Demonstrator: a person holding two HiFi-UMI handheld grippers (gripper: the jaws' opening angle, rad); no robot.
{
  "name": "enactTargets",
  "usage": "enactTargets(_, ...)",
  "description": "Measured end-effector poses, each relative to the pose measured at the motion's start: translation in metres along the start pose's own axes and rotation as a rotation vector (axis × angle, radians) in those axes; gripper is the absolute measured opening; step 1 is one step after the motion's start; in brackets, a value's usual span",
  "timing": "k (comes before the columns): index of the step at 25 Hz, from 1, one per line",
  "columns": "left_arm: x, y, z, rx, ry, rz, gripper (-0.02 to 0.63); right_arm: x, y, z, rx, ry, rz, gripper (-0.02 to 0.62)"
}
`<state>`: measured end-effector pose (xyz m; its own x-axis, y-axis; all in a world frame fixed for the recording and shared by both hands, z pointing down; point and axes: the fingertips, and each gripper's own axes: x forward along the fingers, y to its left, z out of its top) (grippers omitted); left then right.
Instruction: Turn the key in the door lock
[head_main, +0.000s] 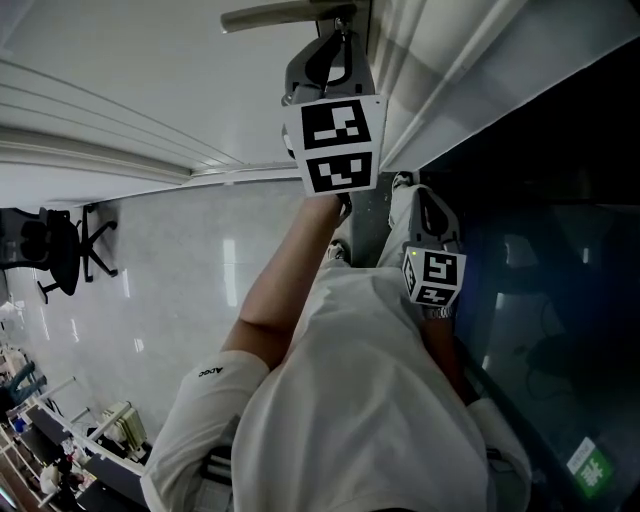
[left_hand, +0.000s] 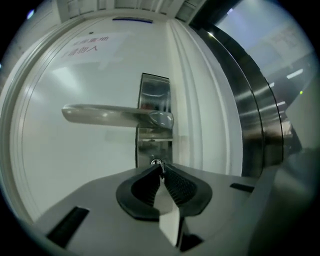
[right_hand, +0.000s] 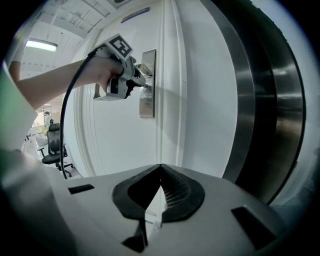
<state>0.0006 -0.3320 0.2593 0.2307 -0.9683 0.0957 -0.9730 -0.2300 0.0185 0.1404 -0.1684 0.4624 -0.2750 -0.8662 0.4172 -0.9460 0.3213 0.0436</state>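
Left gripper (left_hand: 160, 170): it's pinching down narrow on the key, with both dark ribbed pads meeting around it right at the tips. In the right gripper view it (right_hand: 146, 86) is pointing about level, straight at the lock plate, and a bare forearm (right_hand: 55, 85) is reaching in behind it.
Key (left_hand: 157, 163): it's sitting in the lock low on the plate, under the lever. Only a small shiny bit is poking out past the pads, way too tiny to tell how it's turned.
Lock plate (left_hand: 154, 100): a tall steel strip is running down the white door (left_hand: 75, 165), close to its right edge.
Door handle (left_hand: 107, 115): the lever is lying flat and sticking out left from the plate. From the head view it (head_main: 285, 14) is showing just above the left gripper (head_main: 343, 38).
Right gripper (right_hand: 160, 169): it's hanging back well apart from the lock, with its jaws closed together on nothing. It's showing lower right in the head view (head_main: 403, 183).
Notice (left_hand: 84, 46): 1 sheet with red print is hanging high on the door.
Right of the door: a steel frame (left_hand: 250, 125) is edging dark glass.
Background: 1 black office chair (head_main: 60, 250) is sitting on the glossy floor.
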Motion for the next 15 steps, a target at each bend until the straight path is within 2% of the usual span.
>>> enactTargets(6, 0.004, -0.008, -0.004, 0.357, 0.028, 0.05, 0.032, -0.001, 0.0, -0.004, 0.009, 0.004, -0.001, 0.002)
enactTargets(15, 0.006, -0.011, -0.01, 0.725, 0.07, 0.092, 0.031, 0.0, 0.005, -0.006, 0.012, 0.011, 0.001, 0.002)
